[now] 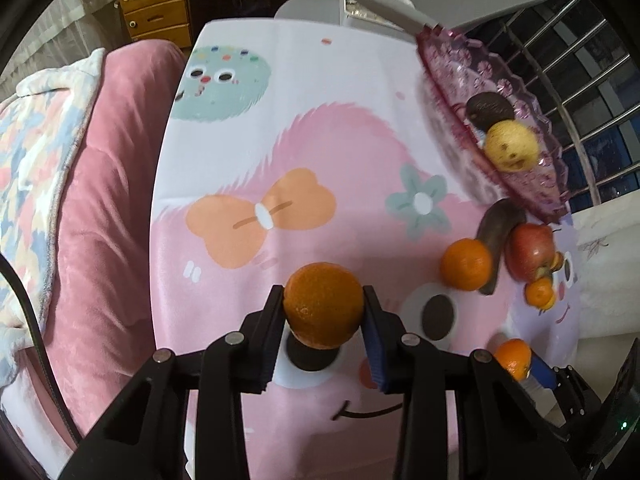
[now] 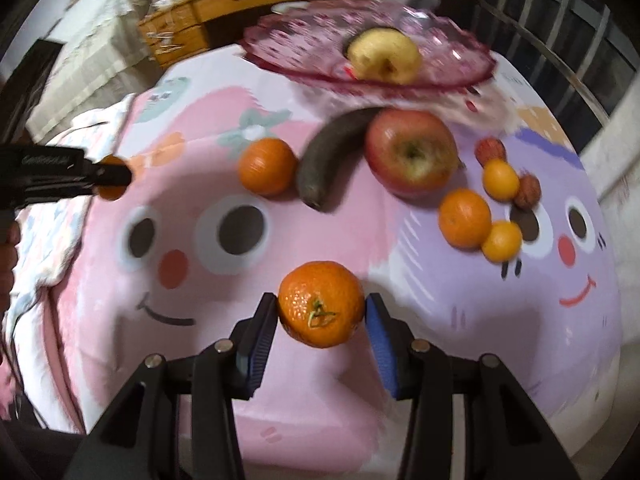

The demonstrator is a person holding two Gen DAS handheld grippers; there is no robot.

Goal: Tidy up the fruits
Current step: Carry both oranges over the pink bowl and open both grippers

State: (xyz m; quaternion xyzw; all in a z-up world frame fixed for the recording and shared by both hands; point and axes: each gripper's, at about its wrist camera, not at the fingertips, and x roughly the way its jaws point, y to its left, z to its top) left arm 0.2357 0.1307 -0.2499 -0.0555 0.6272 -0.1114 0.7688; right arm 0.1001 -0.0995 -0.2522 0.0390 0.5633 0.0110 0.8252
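My left gripper (image 1: 323,308) is shut on an orange (image 1: 323,305) held above the table; it also shows at the left of the right wrist view (image 2: 114,178). My right gripper (image 2: 321,307) is shut on a tangerine (image 2: 321,304), which also shows in the left wrist view (image 1: 513,357). A pink glass dish (image 2: 460,60) at the far side holds a yellow pear (image 2: 384,56) and a dark fruit (image 1: 490,109). In front of it lie a loose tangerine (image 2: 267,166), a blackened banana (image 2: 332,160), a red apple (image 2: 412,152) and several small citrus fruits (image 2: 464,218).
The table wears a pink and purple cartoon cloth (image 2: 240,360). A pink sofa with a patterned blanket (image 1: 80,200) lies along its left edge. A wooden drawer unit (image 1: 156,4) stands behind. A metal railing (image 1: 580,92) runs along the right. A white box (image 1: 372,8) sits beyond the dish.
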